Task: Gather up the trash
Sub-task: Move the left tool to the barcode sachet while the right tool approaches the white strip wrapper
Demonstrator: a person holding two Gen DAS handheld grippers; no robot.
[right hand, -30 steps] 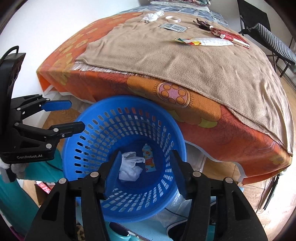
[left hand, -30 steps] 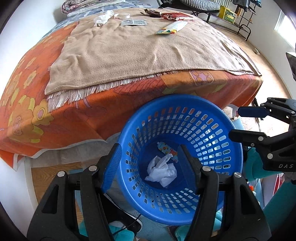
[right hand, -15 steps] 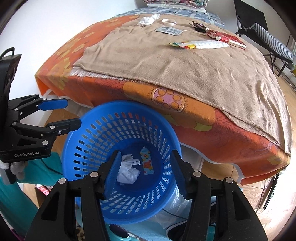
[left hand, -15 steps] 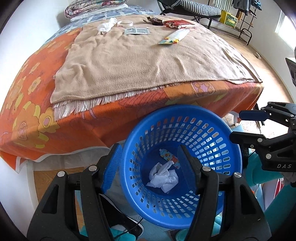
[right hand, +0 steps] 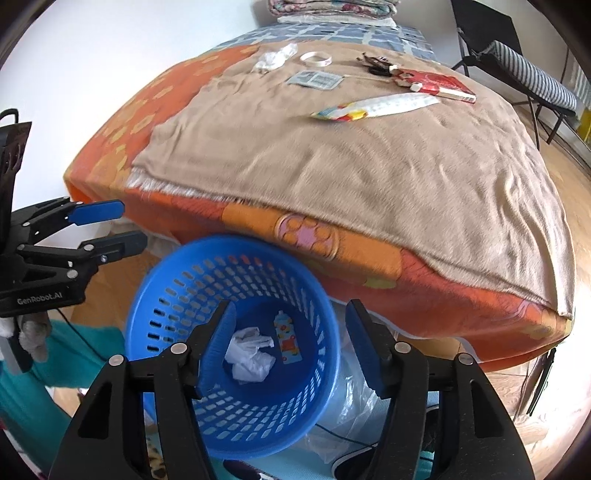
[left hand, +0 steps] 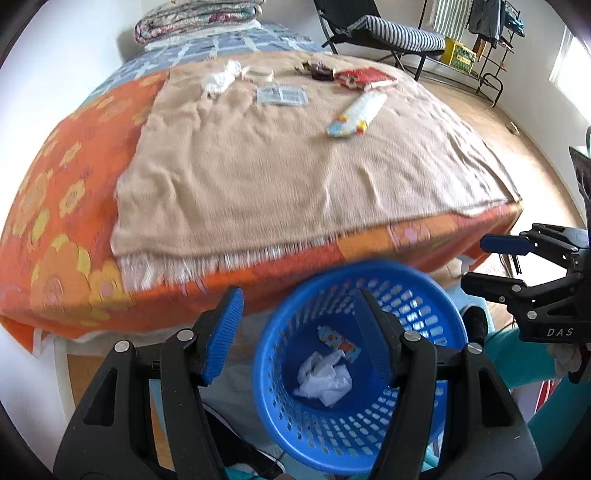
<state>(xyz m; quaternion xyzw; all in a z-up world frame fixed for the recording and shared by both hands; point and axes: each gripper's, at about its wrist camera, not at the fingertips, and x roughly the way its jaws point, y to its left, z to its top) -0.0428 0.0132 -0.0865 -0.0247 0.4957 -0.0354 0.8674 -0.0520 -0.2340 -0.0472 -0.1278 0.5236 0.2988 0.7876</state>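
Note:
A blue slotted basket [left hand: 406, 295] [right hand: 166, 280] stands on the floor against the bed's near edge. In it lie a crumpled white plastic scrap [left hand: 323, 380] [right hand: 249, 360] and a colourful wrapper [left hand: 338, 341] [right hand: 288, 341]. My left gripper [left hand: 299, 299] [right hand: 129, 225] hovers open and empty above the basket's left rim. To its right, my right gripper [right hand: 291, 306] [left hand: 480, 263] hangs over the basket with its jaws opening and nothing between them. At the far end of the tan blanket [left hand: 295, 177] lie a white plastic scrap [left hand: 221, 79], a tape ring [left hand: 258, 74], a grey packet [left hand: 282, 96], a long white wrapper [left hand: 358, 114] and a red packet [left hand: 365, 78].
An orange flowered bedspread [left hand: 66, 206] covers the bed, and folded quilts [left hand: 199, 18] sit at its head. A striped chair [left hand: 391, 33] and a rack stand on the wood floor behind. A clear plastic bag [right hand: 354, 406] lies beside the basket. A white wall runs along the left.
Both grippers have risen and tilted up toward the bed, so the basket sits lower and smaller in each view. The right gripper's jaws stand wider. The trash in the basket has not moved.

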